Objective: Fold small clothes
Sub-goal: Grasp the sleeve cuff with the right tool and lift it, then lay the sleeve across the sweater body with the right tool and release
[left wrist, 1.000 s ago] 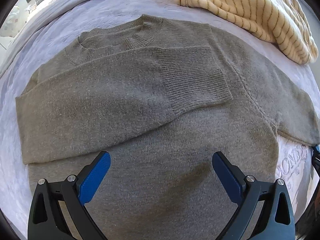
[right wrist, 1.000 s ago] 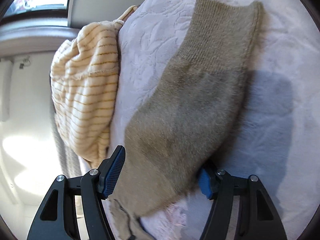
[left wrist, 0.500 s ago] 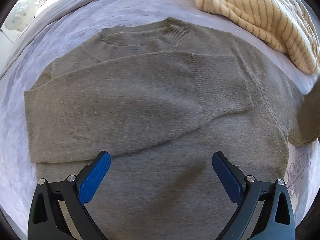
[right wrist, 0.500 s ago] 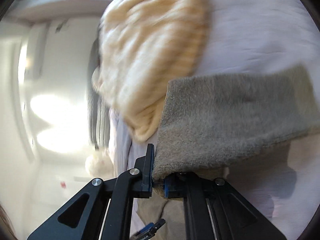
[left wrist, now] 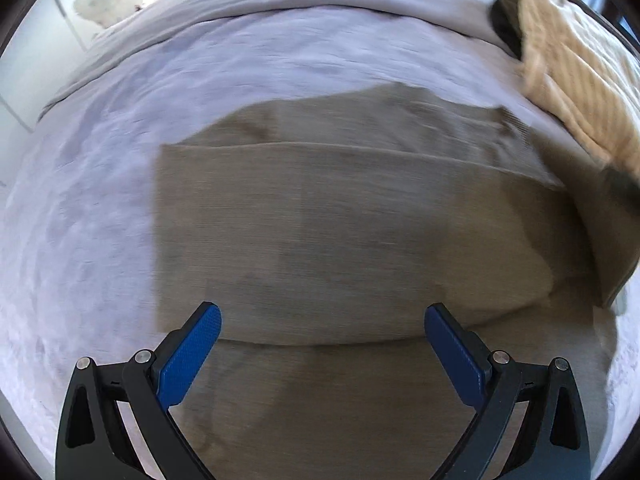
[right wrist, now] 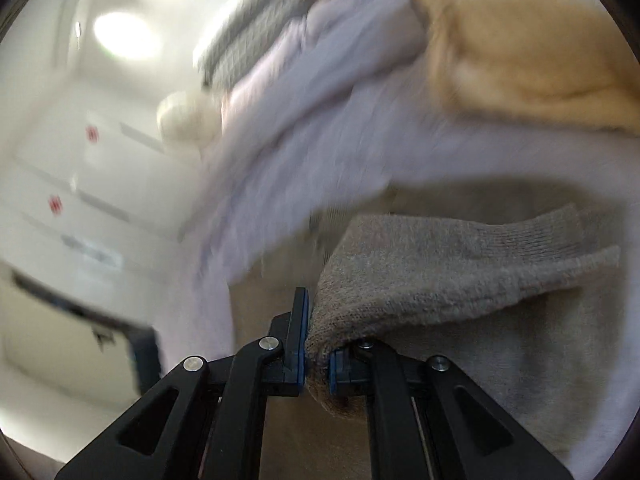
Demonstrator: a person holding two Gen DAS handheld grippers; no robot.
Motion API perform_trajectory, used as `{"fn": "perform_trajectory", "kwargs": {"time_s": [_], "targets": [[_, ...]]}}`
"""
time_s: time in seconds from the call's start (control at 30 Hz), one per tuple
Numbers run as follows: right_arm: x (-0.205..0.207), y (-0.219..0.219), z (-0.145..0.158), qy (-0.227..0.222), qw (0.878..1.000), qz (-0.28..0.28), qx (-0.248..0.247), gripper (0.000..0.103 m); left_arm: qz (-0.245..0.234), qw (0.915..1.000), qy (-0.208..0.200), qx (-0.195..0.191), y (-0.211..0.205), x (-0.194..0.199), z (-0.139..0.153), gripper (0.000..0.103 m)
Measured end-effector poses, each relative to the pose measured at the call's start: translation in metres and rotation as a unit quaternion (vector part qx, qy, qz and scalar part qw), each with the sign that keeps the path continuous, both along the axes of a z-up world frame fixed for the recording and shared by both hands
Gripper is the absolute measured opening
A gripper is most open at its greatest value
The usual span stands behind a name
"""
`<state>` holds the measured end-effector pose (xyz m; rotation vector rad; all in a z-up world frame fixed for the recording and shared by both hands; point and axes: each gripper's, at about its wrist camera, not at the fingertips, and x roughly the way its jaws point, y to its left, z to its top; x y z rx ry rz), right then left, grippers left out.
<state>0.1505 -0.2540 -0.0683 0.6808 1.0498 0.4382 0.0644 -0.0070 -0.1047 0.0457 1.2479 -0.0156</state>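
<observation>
A grey-brown knitted sweater lies flat on the pale lilac bedspread, one sleeve folded across its chest. My left gripper hovers open above the lower part of its body, nothing between the blue pads. In the right wrist view my right gripper is shut on the sweater's other sleeve, pinched near its edge, with the ribbed cuff trailing off to the right above the sweater's body. The lifted sleeve also shows at the right edge of the left wrist view. Both views are motion-blurred.
A cream, tan-striped garment lies bunched at the far right of the bed and appears as a blurred cream garment in the right wrist view. A grey quilted pillow and white cabinets lie beyond the bed.
My right gripper closed on the sleeve, lifted it off the bedspread and swung it over the sweater while rolling. The left gripper slid sideways, staying open.
</observation>
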Motion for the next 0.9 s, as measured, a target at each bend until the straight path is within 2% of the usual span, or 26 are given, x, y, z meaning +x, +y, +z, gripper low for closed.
{"fn": "perform_trajectory", "kwargs": {"time_s": [0.1, 0.17, 0.23, 0.3, 0.33, 0.4, 0.43, 0.53, 0.57, 0.6, 0.63, 0.7, 0.77, 0.83, 0.9], "targets": [[0.003, 0.033, -0.029, 0.035, 0.999, 0.027, -0.023, 0.009, 0.017, 0.9998, -0.002, 0.002, 0.014, -0.001, -0.003, 0.102], [0.003, 0.041, -0.050, 0.068, 0.997, 0.019, -0.032, 0.012, 0.025, 0.9997, -0.002, -0.003, 0.020, 0.001, -0.005, 0.102], [0.002, 0.036, -0.062, 0.096, 0.995, 0.001, -0.020, 0.012, 0.030, 0.9995, -0.003, -0.011, 0.026, -0.004, -0.005, 0.102], [-0.006, 0.030, -0.070, 0.119, 0.993, -0.016, 0.007, 0.026, 0.032, 0.9993, -0.004, -0.021, 0.030, -0.004, -0.006, 0.102], [-0.009, 0.025, -0.070, 0.125, 0.991, -0.028, 0.024, 0.037, 0.034, 0.9990, -0.006, -0.028, 0.033, -0.004, -0.006, 0.102], [-0.014, 0.015, -0.068, 0.125, 0.990, -0.057, 0.041, 0.049, 0.035, 0.9983, -0.010, -0.046, 0.037, -0.004, -0.005, 0.102], [-0.018, 0.007, -0.063, 0.121, 0.988, -0.085, 0.044, 0.050, 0.036, 0.9975, -0.013, -0.059, 0.039, -0.004, -0.004, 0.102], [-0.017, -0.010, -0.060, 0.115, 0.982, -0.146, 0.043, 0.050, 0.032, 0.9946, -0.022, -0.096, 0.044, -0.003, 0.000, 0.102], [-0.014, -0.016, -0.059, 0.113, 0.978, -0.169, 0.043, 0.043, 0.031, 0.9927, -0.026, -0.114, 0.047, -0.002, 0.002, 0.102], [-0.002, -0.013, -0.054, 0.111, 0.977, -0.177, 0.038, 0.030, 0.030, 0.9907, -0.028, -0.130, 0.049, 0.000, 0.003, 0.102], [0.006, -0.009, -0.052, 0.108, 0.979, -0.171, 0.025, 0.011, 0.030, 0.9872, -0.031, -0.153, 0.053, 0.001, 0.004, 0.102], [0.021, 0.013, -0.042, 0.088, 0.987, -0.137, -0.016, 0.011, 0.033, 0.9791, -0.033, -0.198, 0.060, 0.003, 0.007, 0.102], [0.031, 0.045, -0.023, 0.040, 0.994, -0.062, -0.081, 0.011, 0.036, 0.9679, -0.036, -0.246, 0.066, 0.005, 0.009, 0.102], [0.037, 0.082, -0.013, 0.007, 0.992, 0.007, -0.124, 0.011, 0.030, 0.9543, -0.041, -0.295, 0.070, 0.007, 0.011, 0.102], [0.038, 0.114, -0.012, -0.007, 0.986, 0.061, -0.155, 0.011, 0.027, 0.9466, -0.039, -0.319, 0.072, 0.011, 0.010, 0.102]]}}
